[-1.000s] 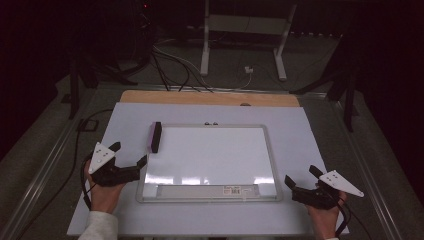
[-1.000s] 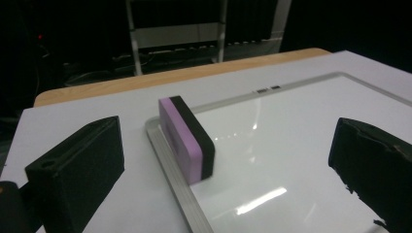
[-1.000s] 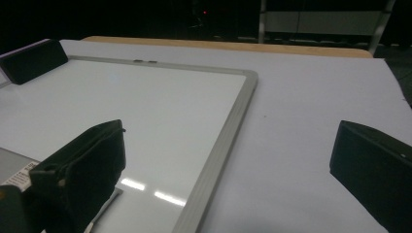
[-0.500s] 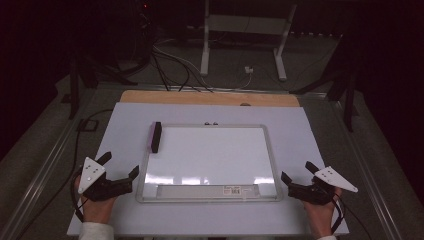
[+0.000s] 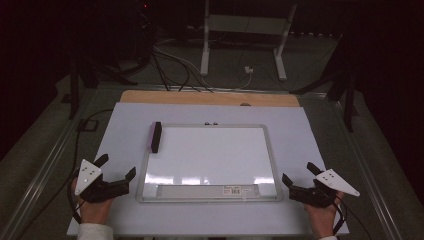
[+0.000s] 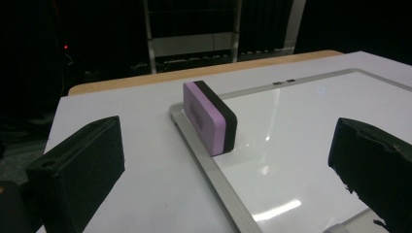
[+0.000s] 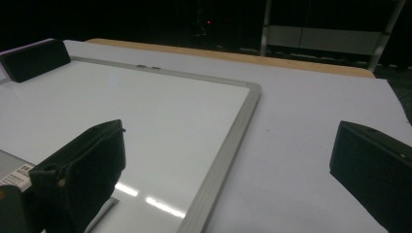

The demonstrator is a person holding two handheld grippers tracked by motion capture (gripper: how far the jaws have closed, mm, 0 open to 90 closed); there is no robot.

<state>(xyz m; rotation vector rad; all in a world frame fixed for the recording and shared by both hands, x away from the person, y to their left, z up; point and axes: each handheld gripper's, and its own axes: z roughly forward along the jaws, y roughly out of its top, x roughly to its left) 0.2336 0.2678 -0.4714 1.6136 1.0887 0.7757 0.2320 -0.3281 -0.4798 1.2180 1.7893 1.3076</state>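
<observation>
A small whiteboard (image 5: 210, 155) with a silver frame lies flat on the white table sheet. A purple-and-black eraser (image 5: 155, 136) stands on edge at the board's far left corner, also plain in the left gripper view as the eraser (image 6: 210, 116). My left gripper (image 5: 116, 167) rests open on the sheet just off the board's near left corner, nothing between its jaws. My right gripper (image 5: 300, 174) is open too, off the board's near right corner, its jaws straddling the frame edge (image 7: 223, 155). The eraser (image 7: 34, 59) lies far off in the right gripper view.
The white sheet (image 5: 300, 130) covers a wooden tabletop (image 5: 200, 97) whose far edge shows. Cables (image 5: 170, 65) and a metal stand (image 5: 245, 30) sit on the dark floor beyond. A cable (image 5: 85, 125) trails off the table's left side.
Both hands have drawn back toward the near edge of the table. The left gripper has left the board's left side; both stay open and empty.
</observation>
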